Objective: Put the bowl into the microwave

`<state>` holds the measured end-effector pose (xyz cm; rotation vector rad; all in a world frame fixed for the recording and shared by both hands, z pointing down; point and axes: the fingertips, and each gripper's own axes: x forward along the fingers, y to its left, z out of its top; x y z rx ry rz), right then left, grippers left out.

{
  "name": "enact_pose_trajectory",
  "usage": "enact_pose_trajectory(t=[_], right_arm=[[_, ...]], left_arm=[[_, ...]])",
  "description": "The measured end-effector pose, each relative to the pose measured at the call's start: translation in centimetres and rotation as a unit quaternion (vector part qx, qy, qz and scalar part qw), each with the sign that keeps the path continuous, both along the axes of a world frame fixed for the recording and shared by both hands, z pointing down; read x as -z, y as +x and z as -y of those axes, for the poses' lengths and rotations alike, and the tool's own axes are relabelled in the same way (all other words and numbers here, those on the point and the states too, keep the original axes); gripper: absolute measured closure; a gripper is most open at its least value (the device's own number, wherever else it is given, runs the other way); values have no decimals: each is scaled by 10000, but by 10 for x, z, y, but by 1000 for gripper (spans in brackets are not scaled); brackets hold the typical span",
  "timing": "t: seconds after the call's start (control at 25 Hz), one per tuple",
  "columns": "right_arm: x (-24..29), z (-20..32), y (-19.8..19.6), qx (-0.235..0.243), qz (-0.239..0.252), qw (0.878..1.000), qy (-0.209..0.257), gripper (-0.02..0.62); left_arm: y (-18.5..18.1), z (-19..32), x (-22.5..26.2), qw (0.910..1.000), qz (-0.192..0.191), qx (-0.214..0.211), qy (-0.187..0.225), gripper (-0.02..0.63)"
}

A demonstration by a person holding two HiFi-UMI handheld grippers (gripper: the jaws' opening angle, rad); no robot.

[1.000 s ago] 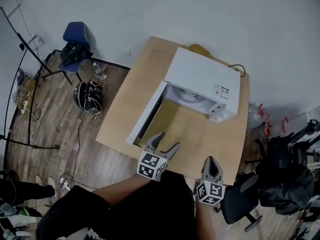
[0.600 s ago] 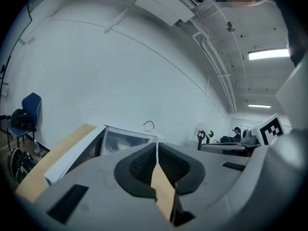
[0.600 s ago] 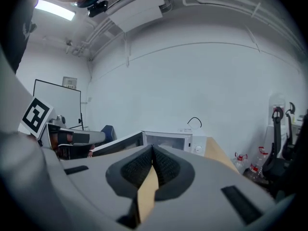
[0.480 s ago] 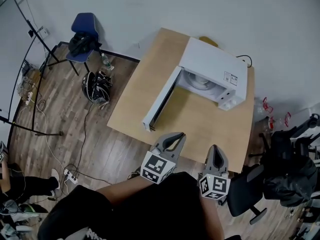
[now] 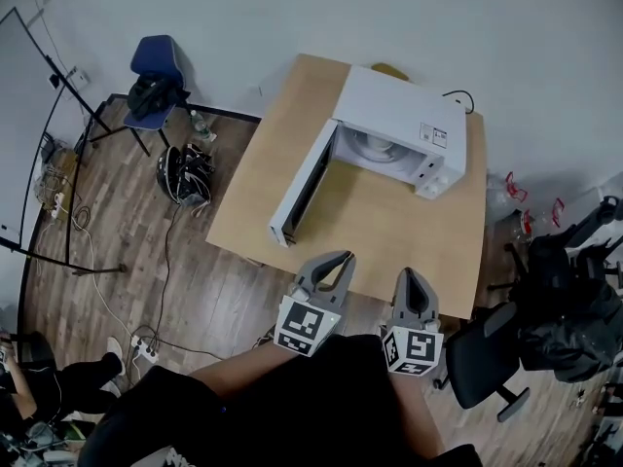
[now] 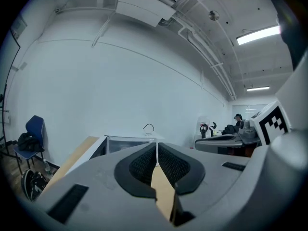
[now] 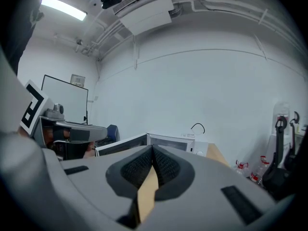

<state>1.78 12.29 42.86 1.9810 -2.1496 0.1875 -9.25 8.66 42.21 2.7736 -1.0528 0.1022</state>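
A white microwave [image 5: 404, 115] stands at the far side of a wooden table [image 5: 389, 241], its door [image 5: 300, 188] swung open to the left. Inside the cavity lies a pale round shape [image 5: 375, 147]; bowl or turntable, I cannot tell. My left gripper [image 5: 341, 261] and right gripper [image 5: 409, 278] hover side by side off the table's near edge, both shut and empty. The left gripper view shows shut jaw tips [image 6: 156, 146] aimed at the microwave [image 6: 126, 142]. In the right gripper view, the shut tips [image 7: 153, 149] also face the microwave [image 7: 175, 140].
A blue chair [image 5: 154, 64] with a dark bag stands at the back left, and a helmet-like bundle [image 5: 185, 171] lies on the wood floor. A black office chair [image 5: 485, 360] and dark bags [image 5: 569, 309] crowd the right. Cables run along the left floor.
The left gripper's jaws went from open to shut. Both grippers drew back from over the table to just off its near edge.
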Motion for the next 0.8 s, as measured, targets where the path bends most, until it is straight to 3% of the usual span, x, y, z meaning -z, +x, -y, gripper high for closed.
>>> enact_pose_trajectory(t=[0.56, 0.8], right_arm=[[12, -8, 3, 24, 106, 9997, 225, 535], [6, -8, 7, -53, 128, 9997, 183, 535]], left_arm=[[16, -3, 3, 9997, -147, -49, -211, 584], [21, -5, 4, 9998, -65, -200, -47, 584]])
